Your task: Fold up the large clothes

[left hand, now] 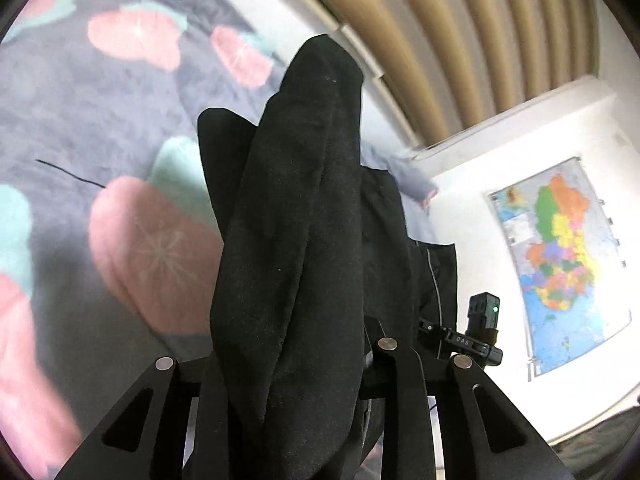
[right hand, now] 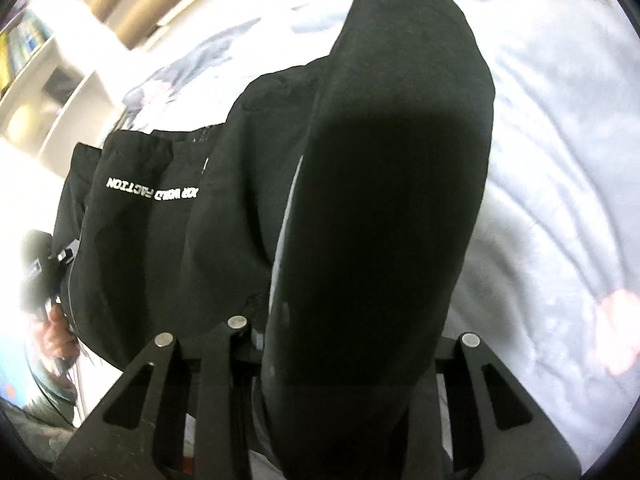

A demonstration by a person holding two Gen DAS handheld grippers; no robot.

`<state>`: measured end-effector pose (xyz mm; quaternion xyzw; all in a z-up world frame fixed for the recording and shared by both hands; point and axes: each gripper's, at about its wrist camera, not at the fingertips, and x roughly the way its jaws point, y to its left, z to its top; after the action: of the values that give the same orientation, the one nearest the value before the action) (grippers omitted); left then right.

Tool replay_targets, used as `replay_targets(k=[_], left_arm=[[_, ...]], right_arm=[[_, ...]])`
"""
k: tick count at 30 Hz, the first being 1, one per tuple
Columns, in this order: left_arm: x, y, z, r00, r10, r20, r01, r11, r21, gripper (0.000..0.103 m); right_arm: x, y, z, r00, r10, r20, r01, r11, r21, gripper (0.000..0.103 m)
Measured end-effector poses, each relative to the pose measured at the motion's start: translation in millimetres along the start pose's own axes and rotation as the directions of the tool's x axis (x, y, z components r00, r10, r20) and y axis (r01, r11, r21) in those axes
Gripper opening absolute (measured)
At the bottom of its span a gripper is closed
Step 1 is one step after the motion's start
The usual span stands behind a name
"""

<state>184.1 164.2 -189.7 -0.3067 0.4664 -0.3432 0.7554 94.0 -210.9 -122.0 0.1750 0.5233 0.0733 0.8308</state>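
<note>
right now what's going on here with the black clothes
A person is folding a black garment over a bed with a flowered blanket, holding one handheld tool in each hand. The left tool has a bunch of the dark fabric clamped between its fingers, and the right tool grips another bunch the same way. The garment hangs between the two tools, with white lettering showing on it in the right view. A map hangs on the wall beyond the bed.
</note>
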Motion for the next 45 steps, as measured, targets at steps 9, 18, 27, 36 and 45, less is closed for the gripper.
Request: replay_targets(k=[9,18,27,36,45], left_arm=[[-7,53,-68,0.985,0.143,-0.091,-0.154,0.981,-0.121,0.032],[-12,162,-109,0.967,0.207,-0.150,-0.253,0.860,-0.443,0.061],[-77,54,-75,0.886,0.464,-0.011,-0.463,0.882,-0.089,0.059],[-15,-10,-105,0.827,0.559,-0.067,-0.530,0.813,0.241,0.059],[40,56,-146,0.723,0.680,-0.124,-0.642,0.727,0.246,0.063]], right_arm=[[47,8,-52,0.990,-0.069,-0.125,0.066,0.997,-0.029,0.032],[111,-62,-88,0.983,-0.059,-0.171,0.101,0.963,0.250,0.074],[48,-10,-67,0.949,-0.314,-0.025,0.315,0.947,0.069,0.075],[26,31,-88,0.948,-0.315,0.041,0.318,0.944,-0.094,0.076],[117,8,-142,0.918,-0.356,-0.173,0.337,0.932,-0.132,0.075]])
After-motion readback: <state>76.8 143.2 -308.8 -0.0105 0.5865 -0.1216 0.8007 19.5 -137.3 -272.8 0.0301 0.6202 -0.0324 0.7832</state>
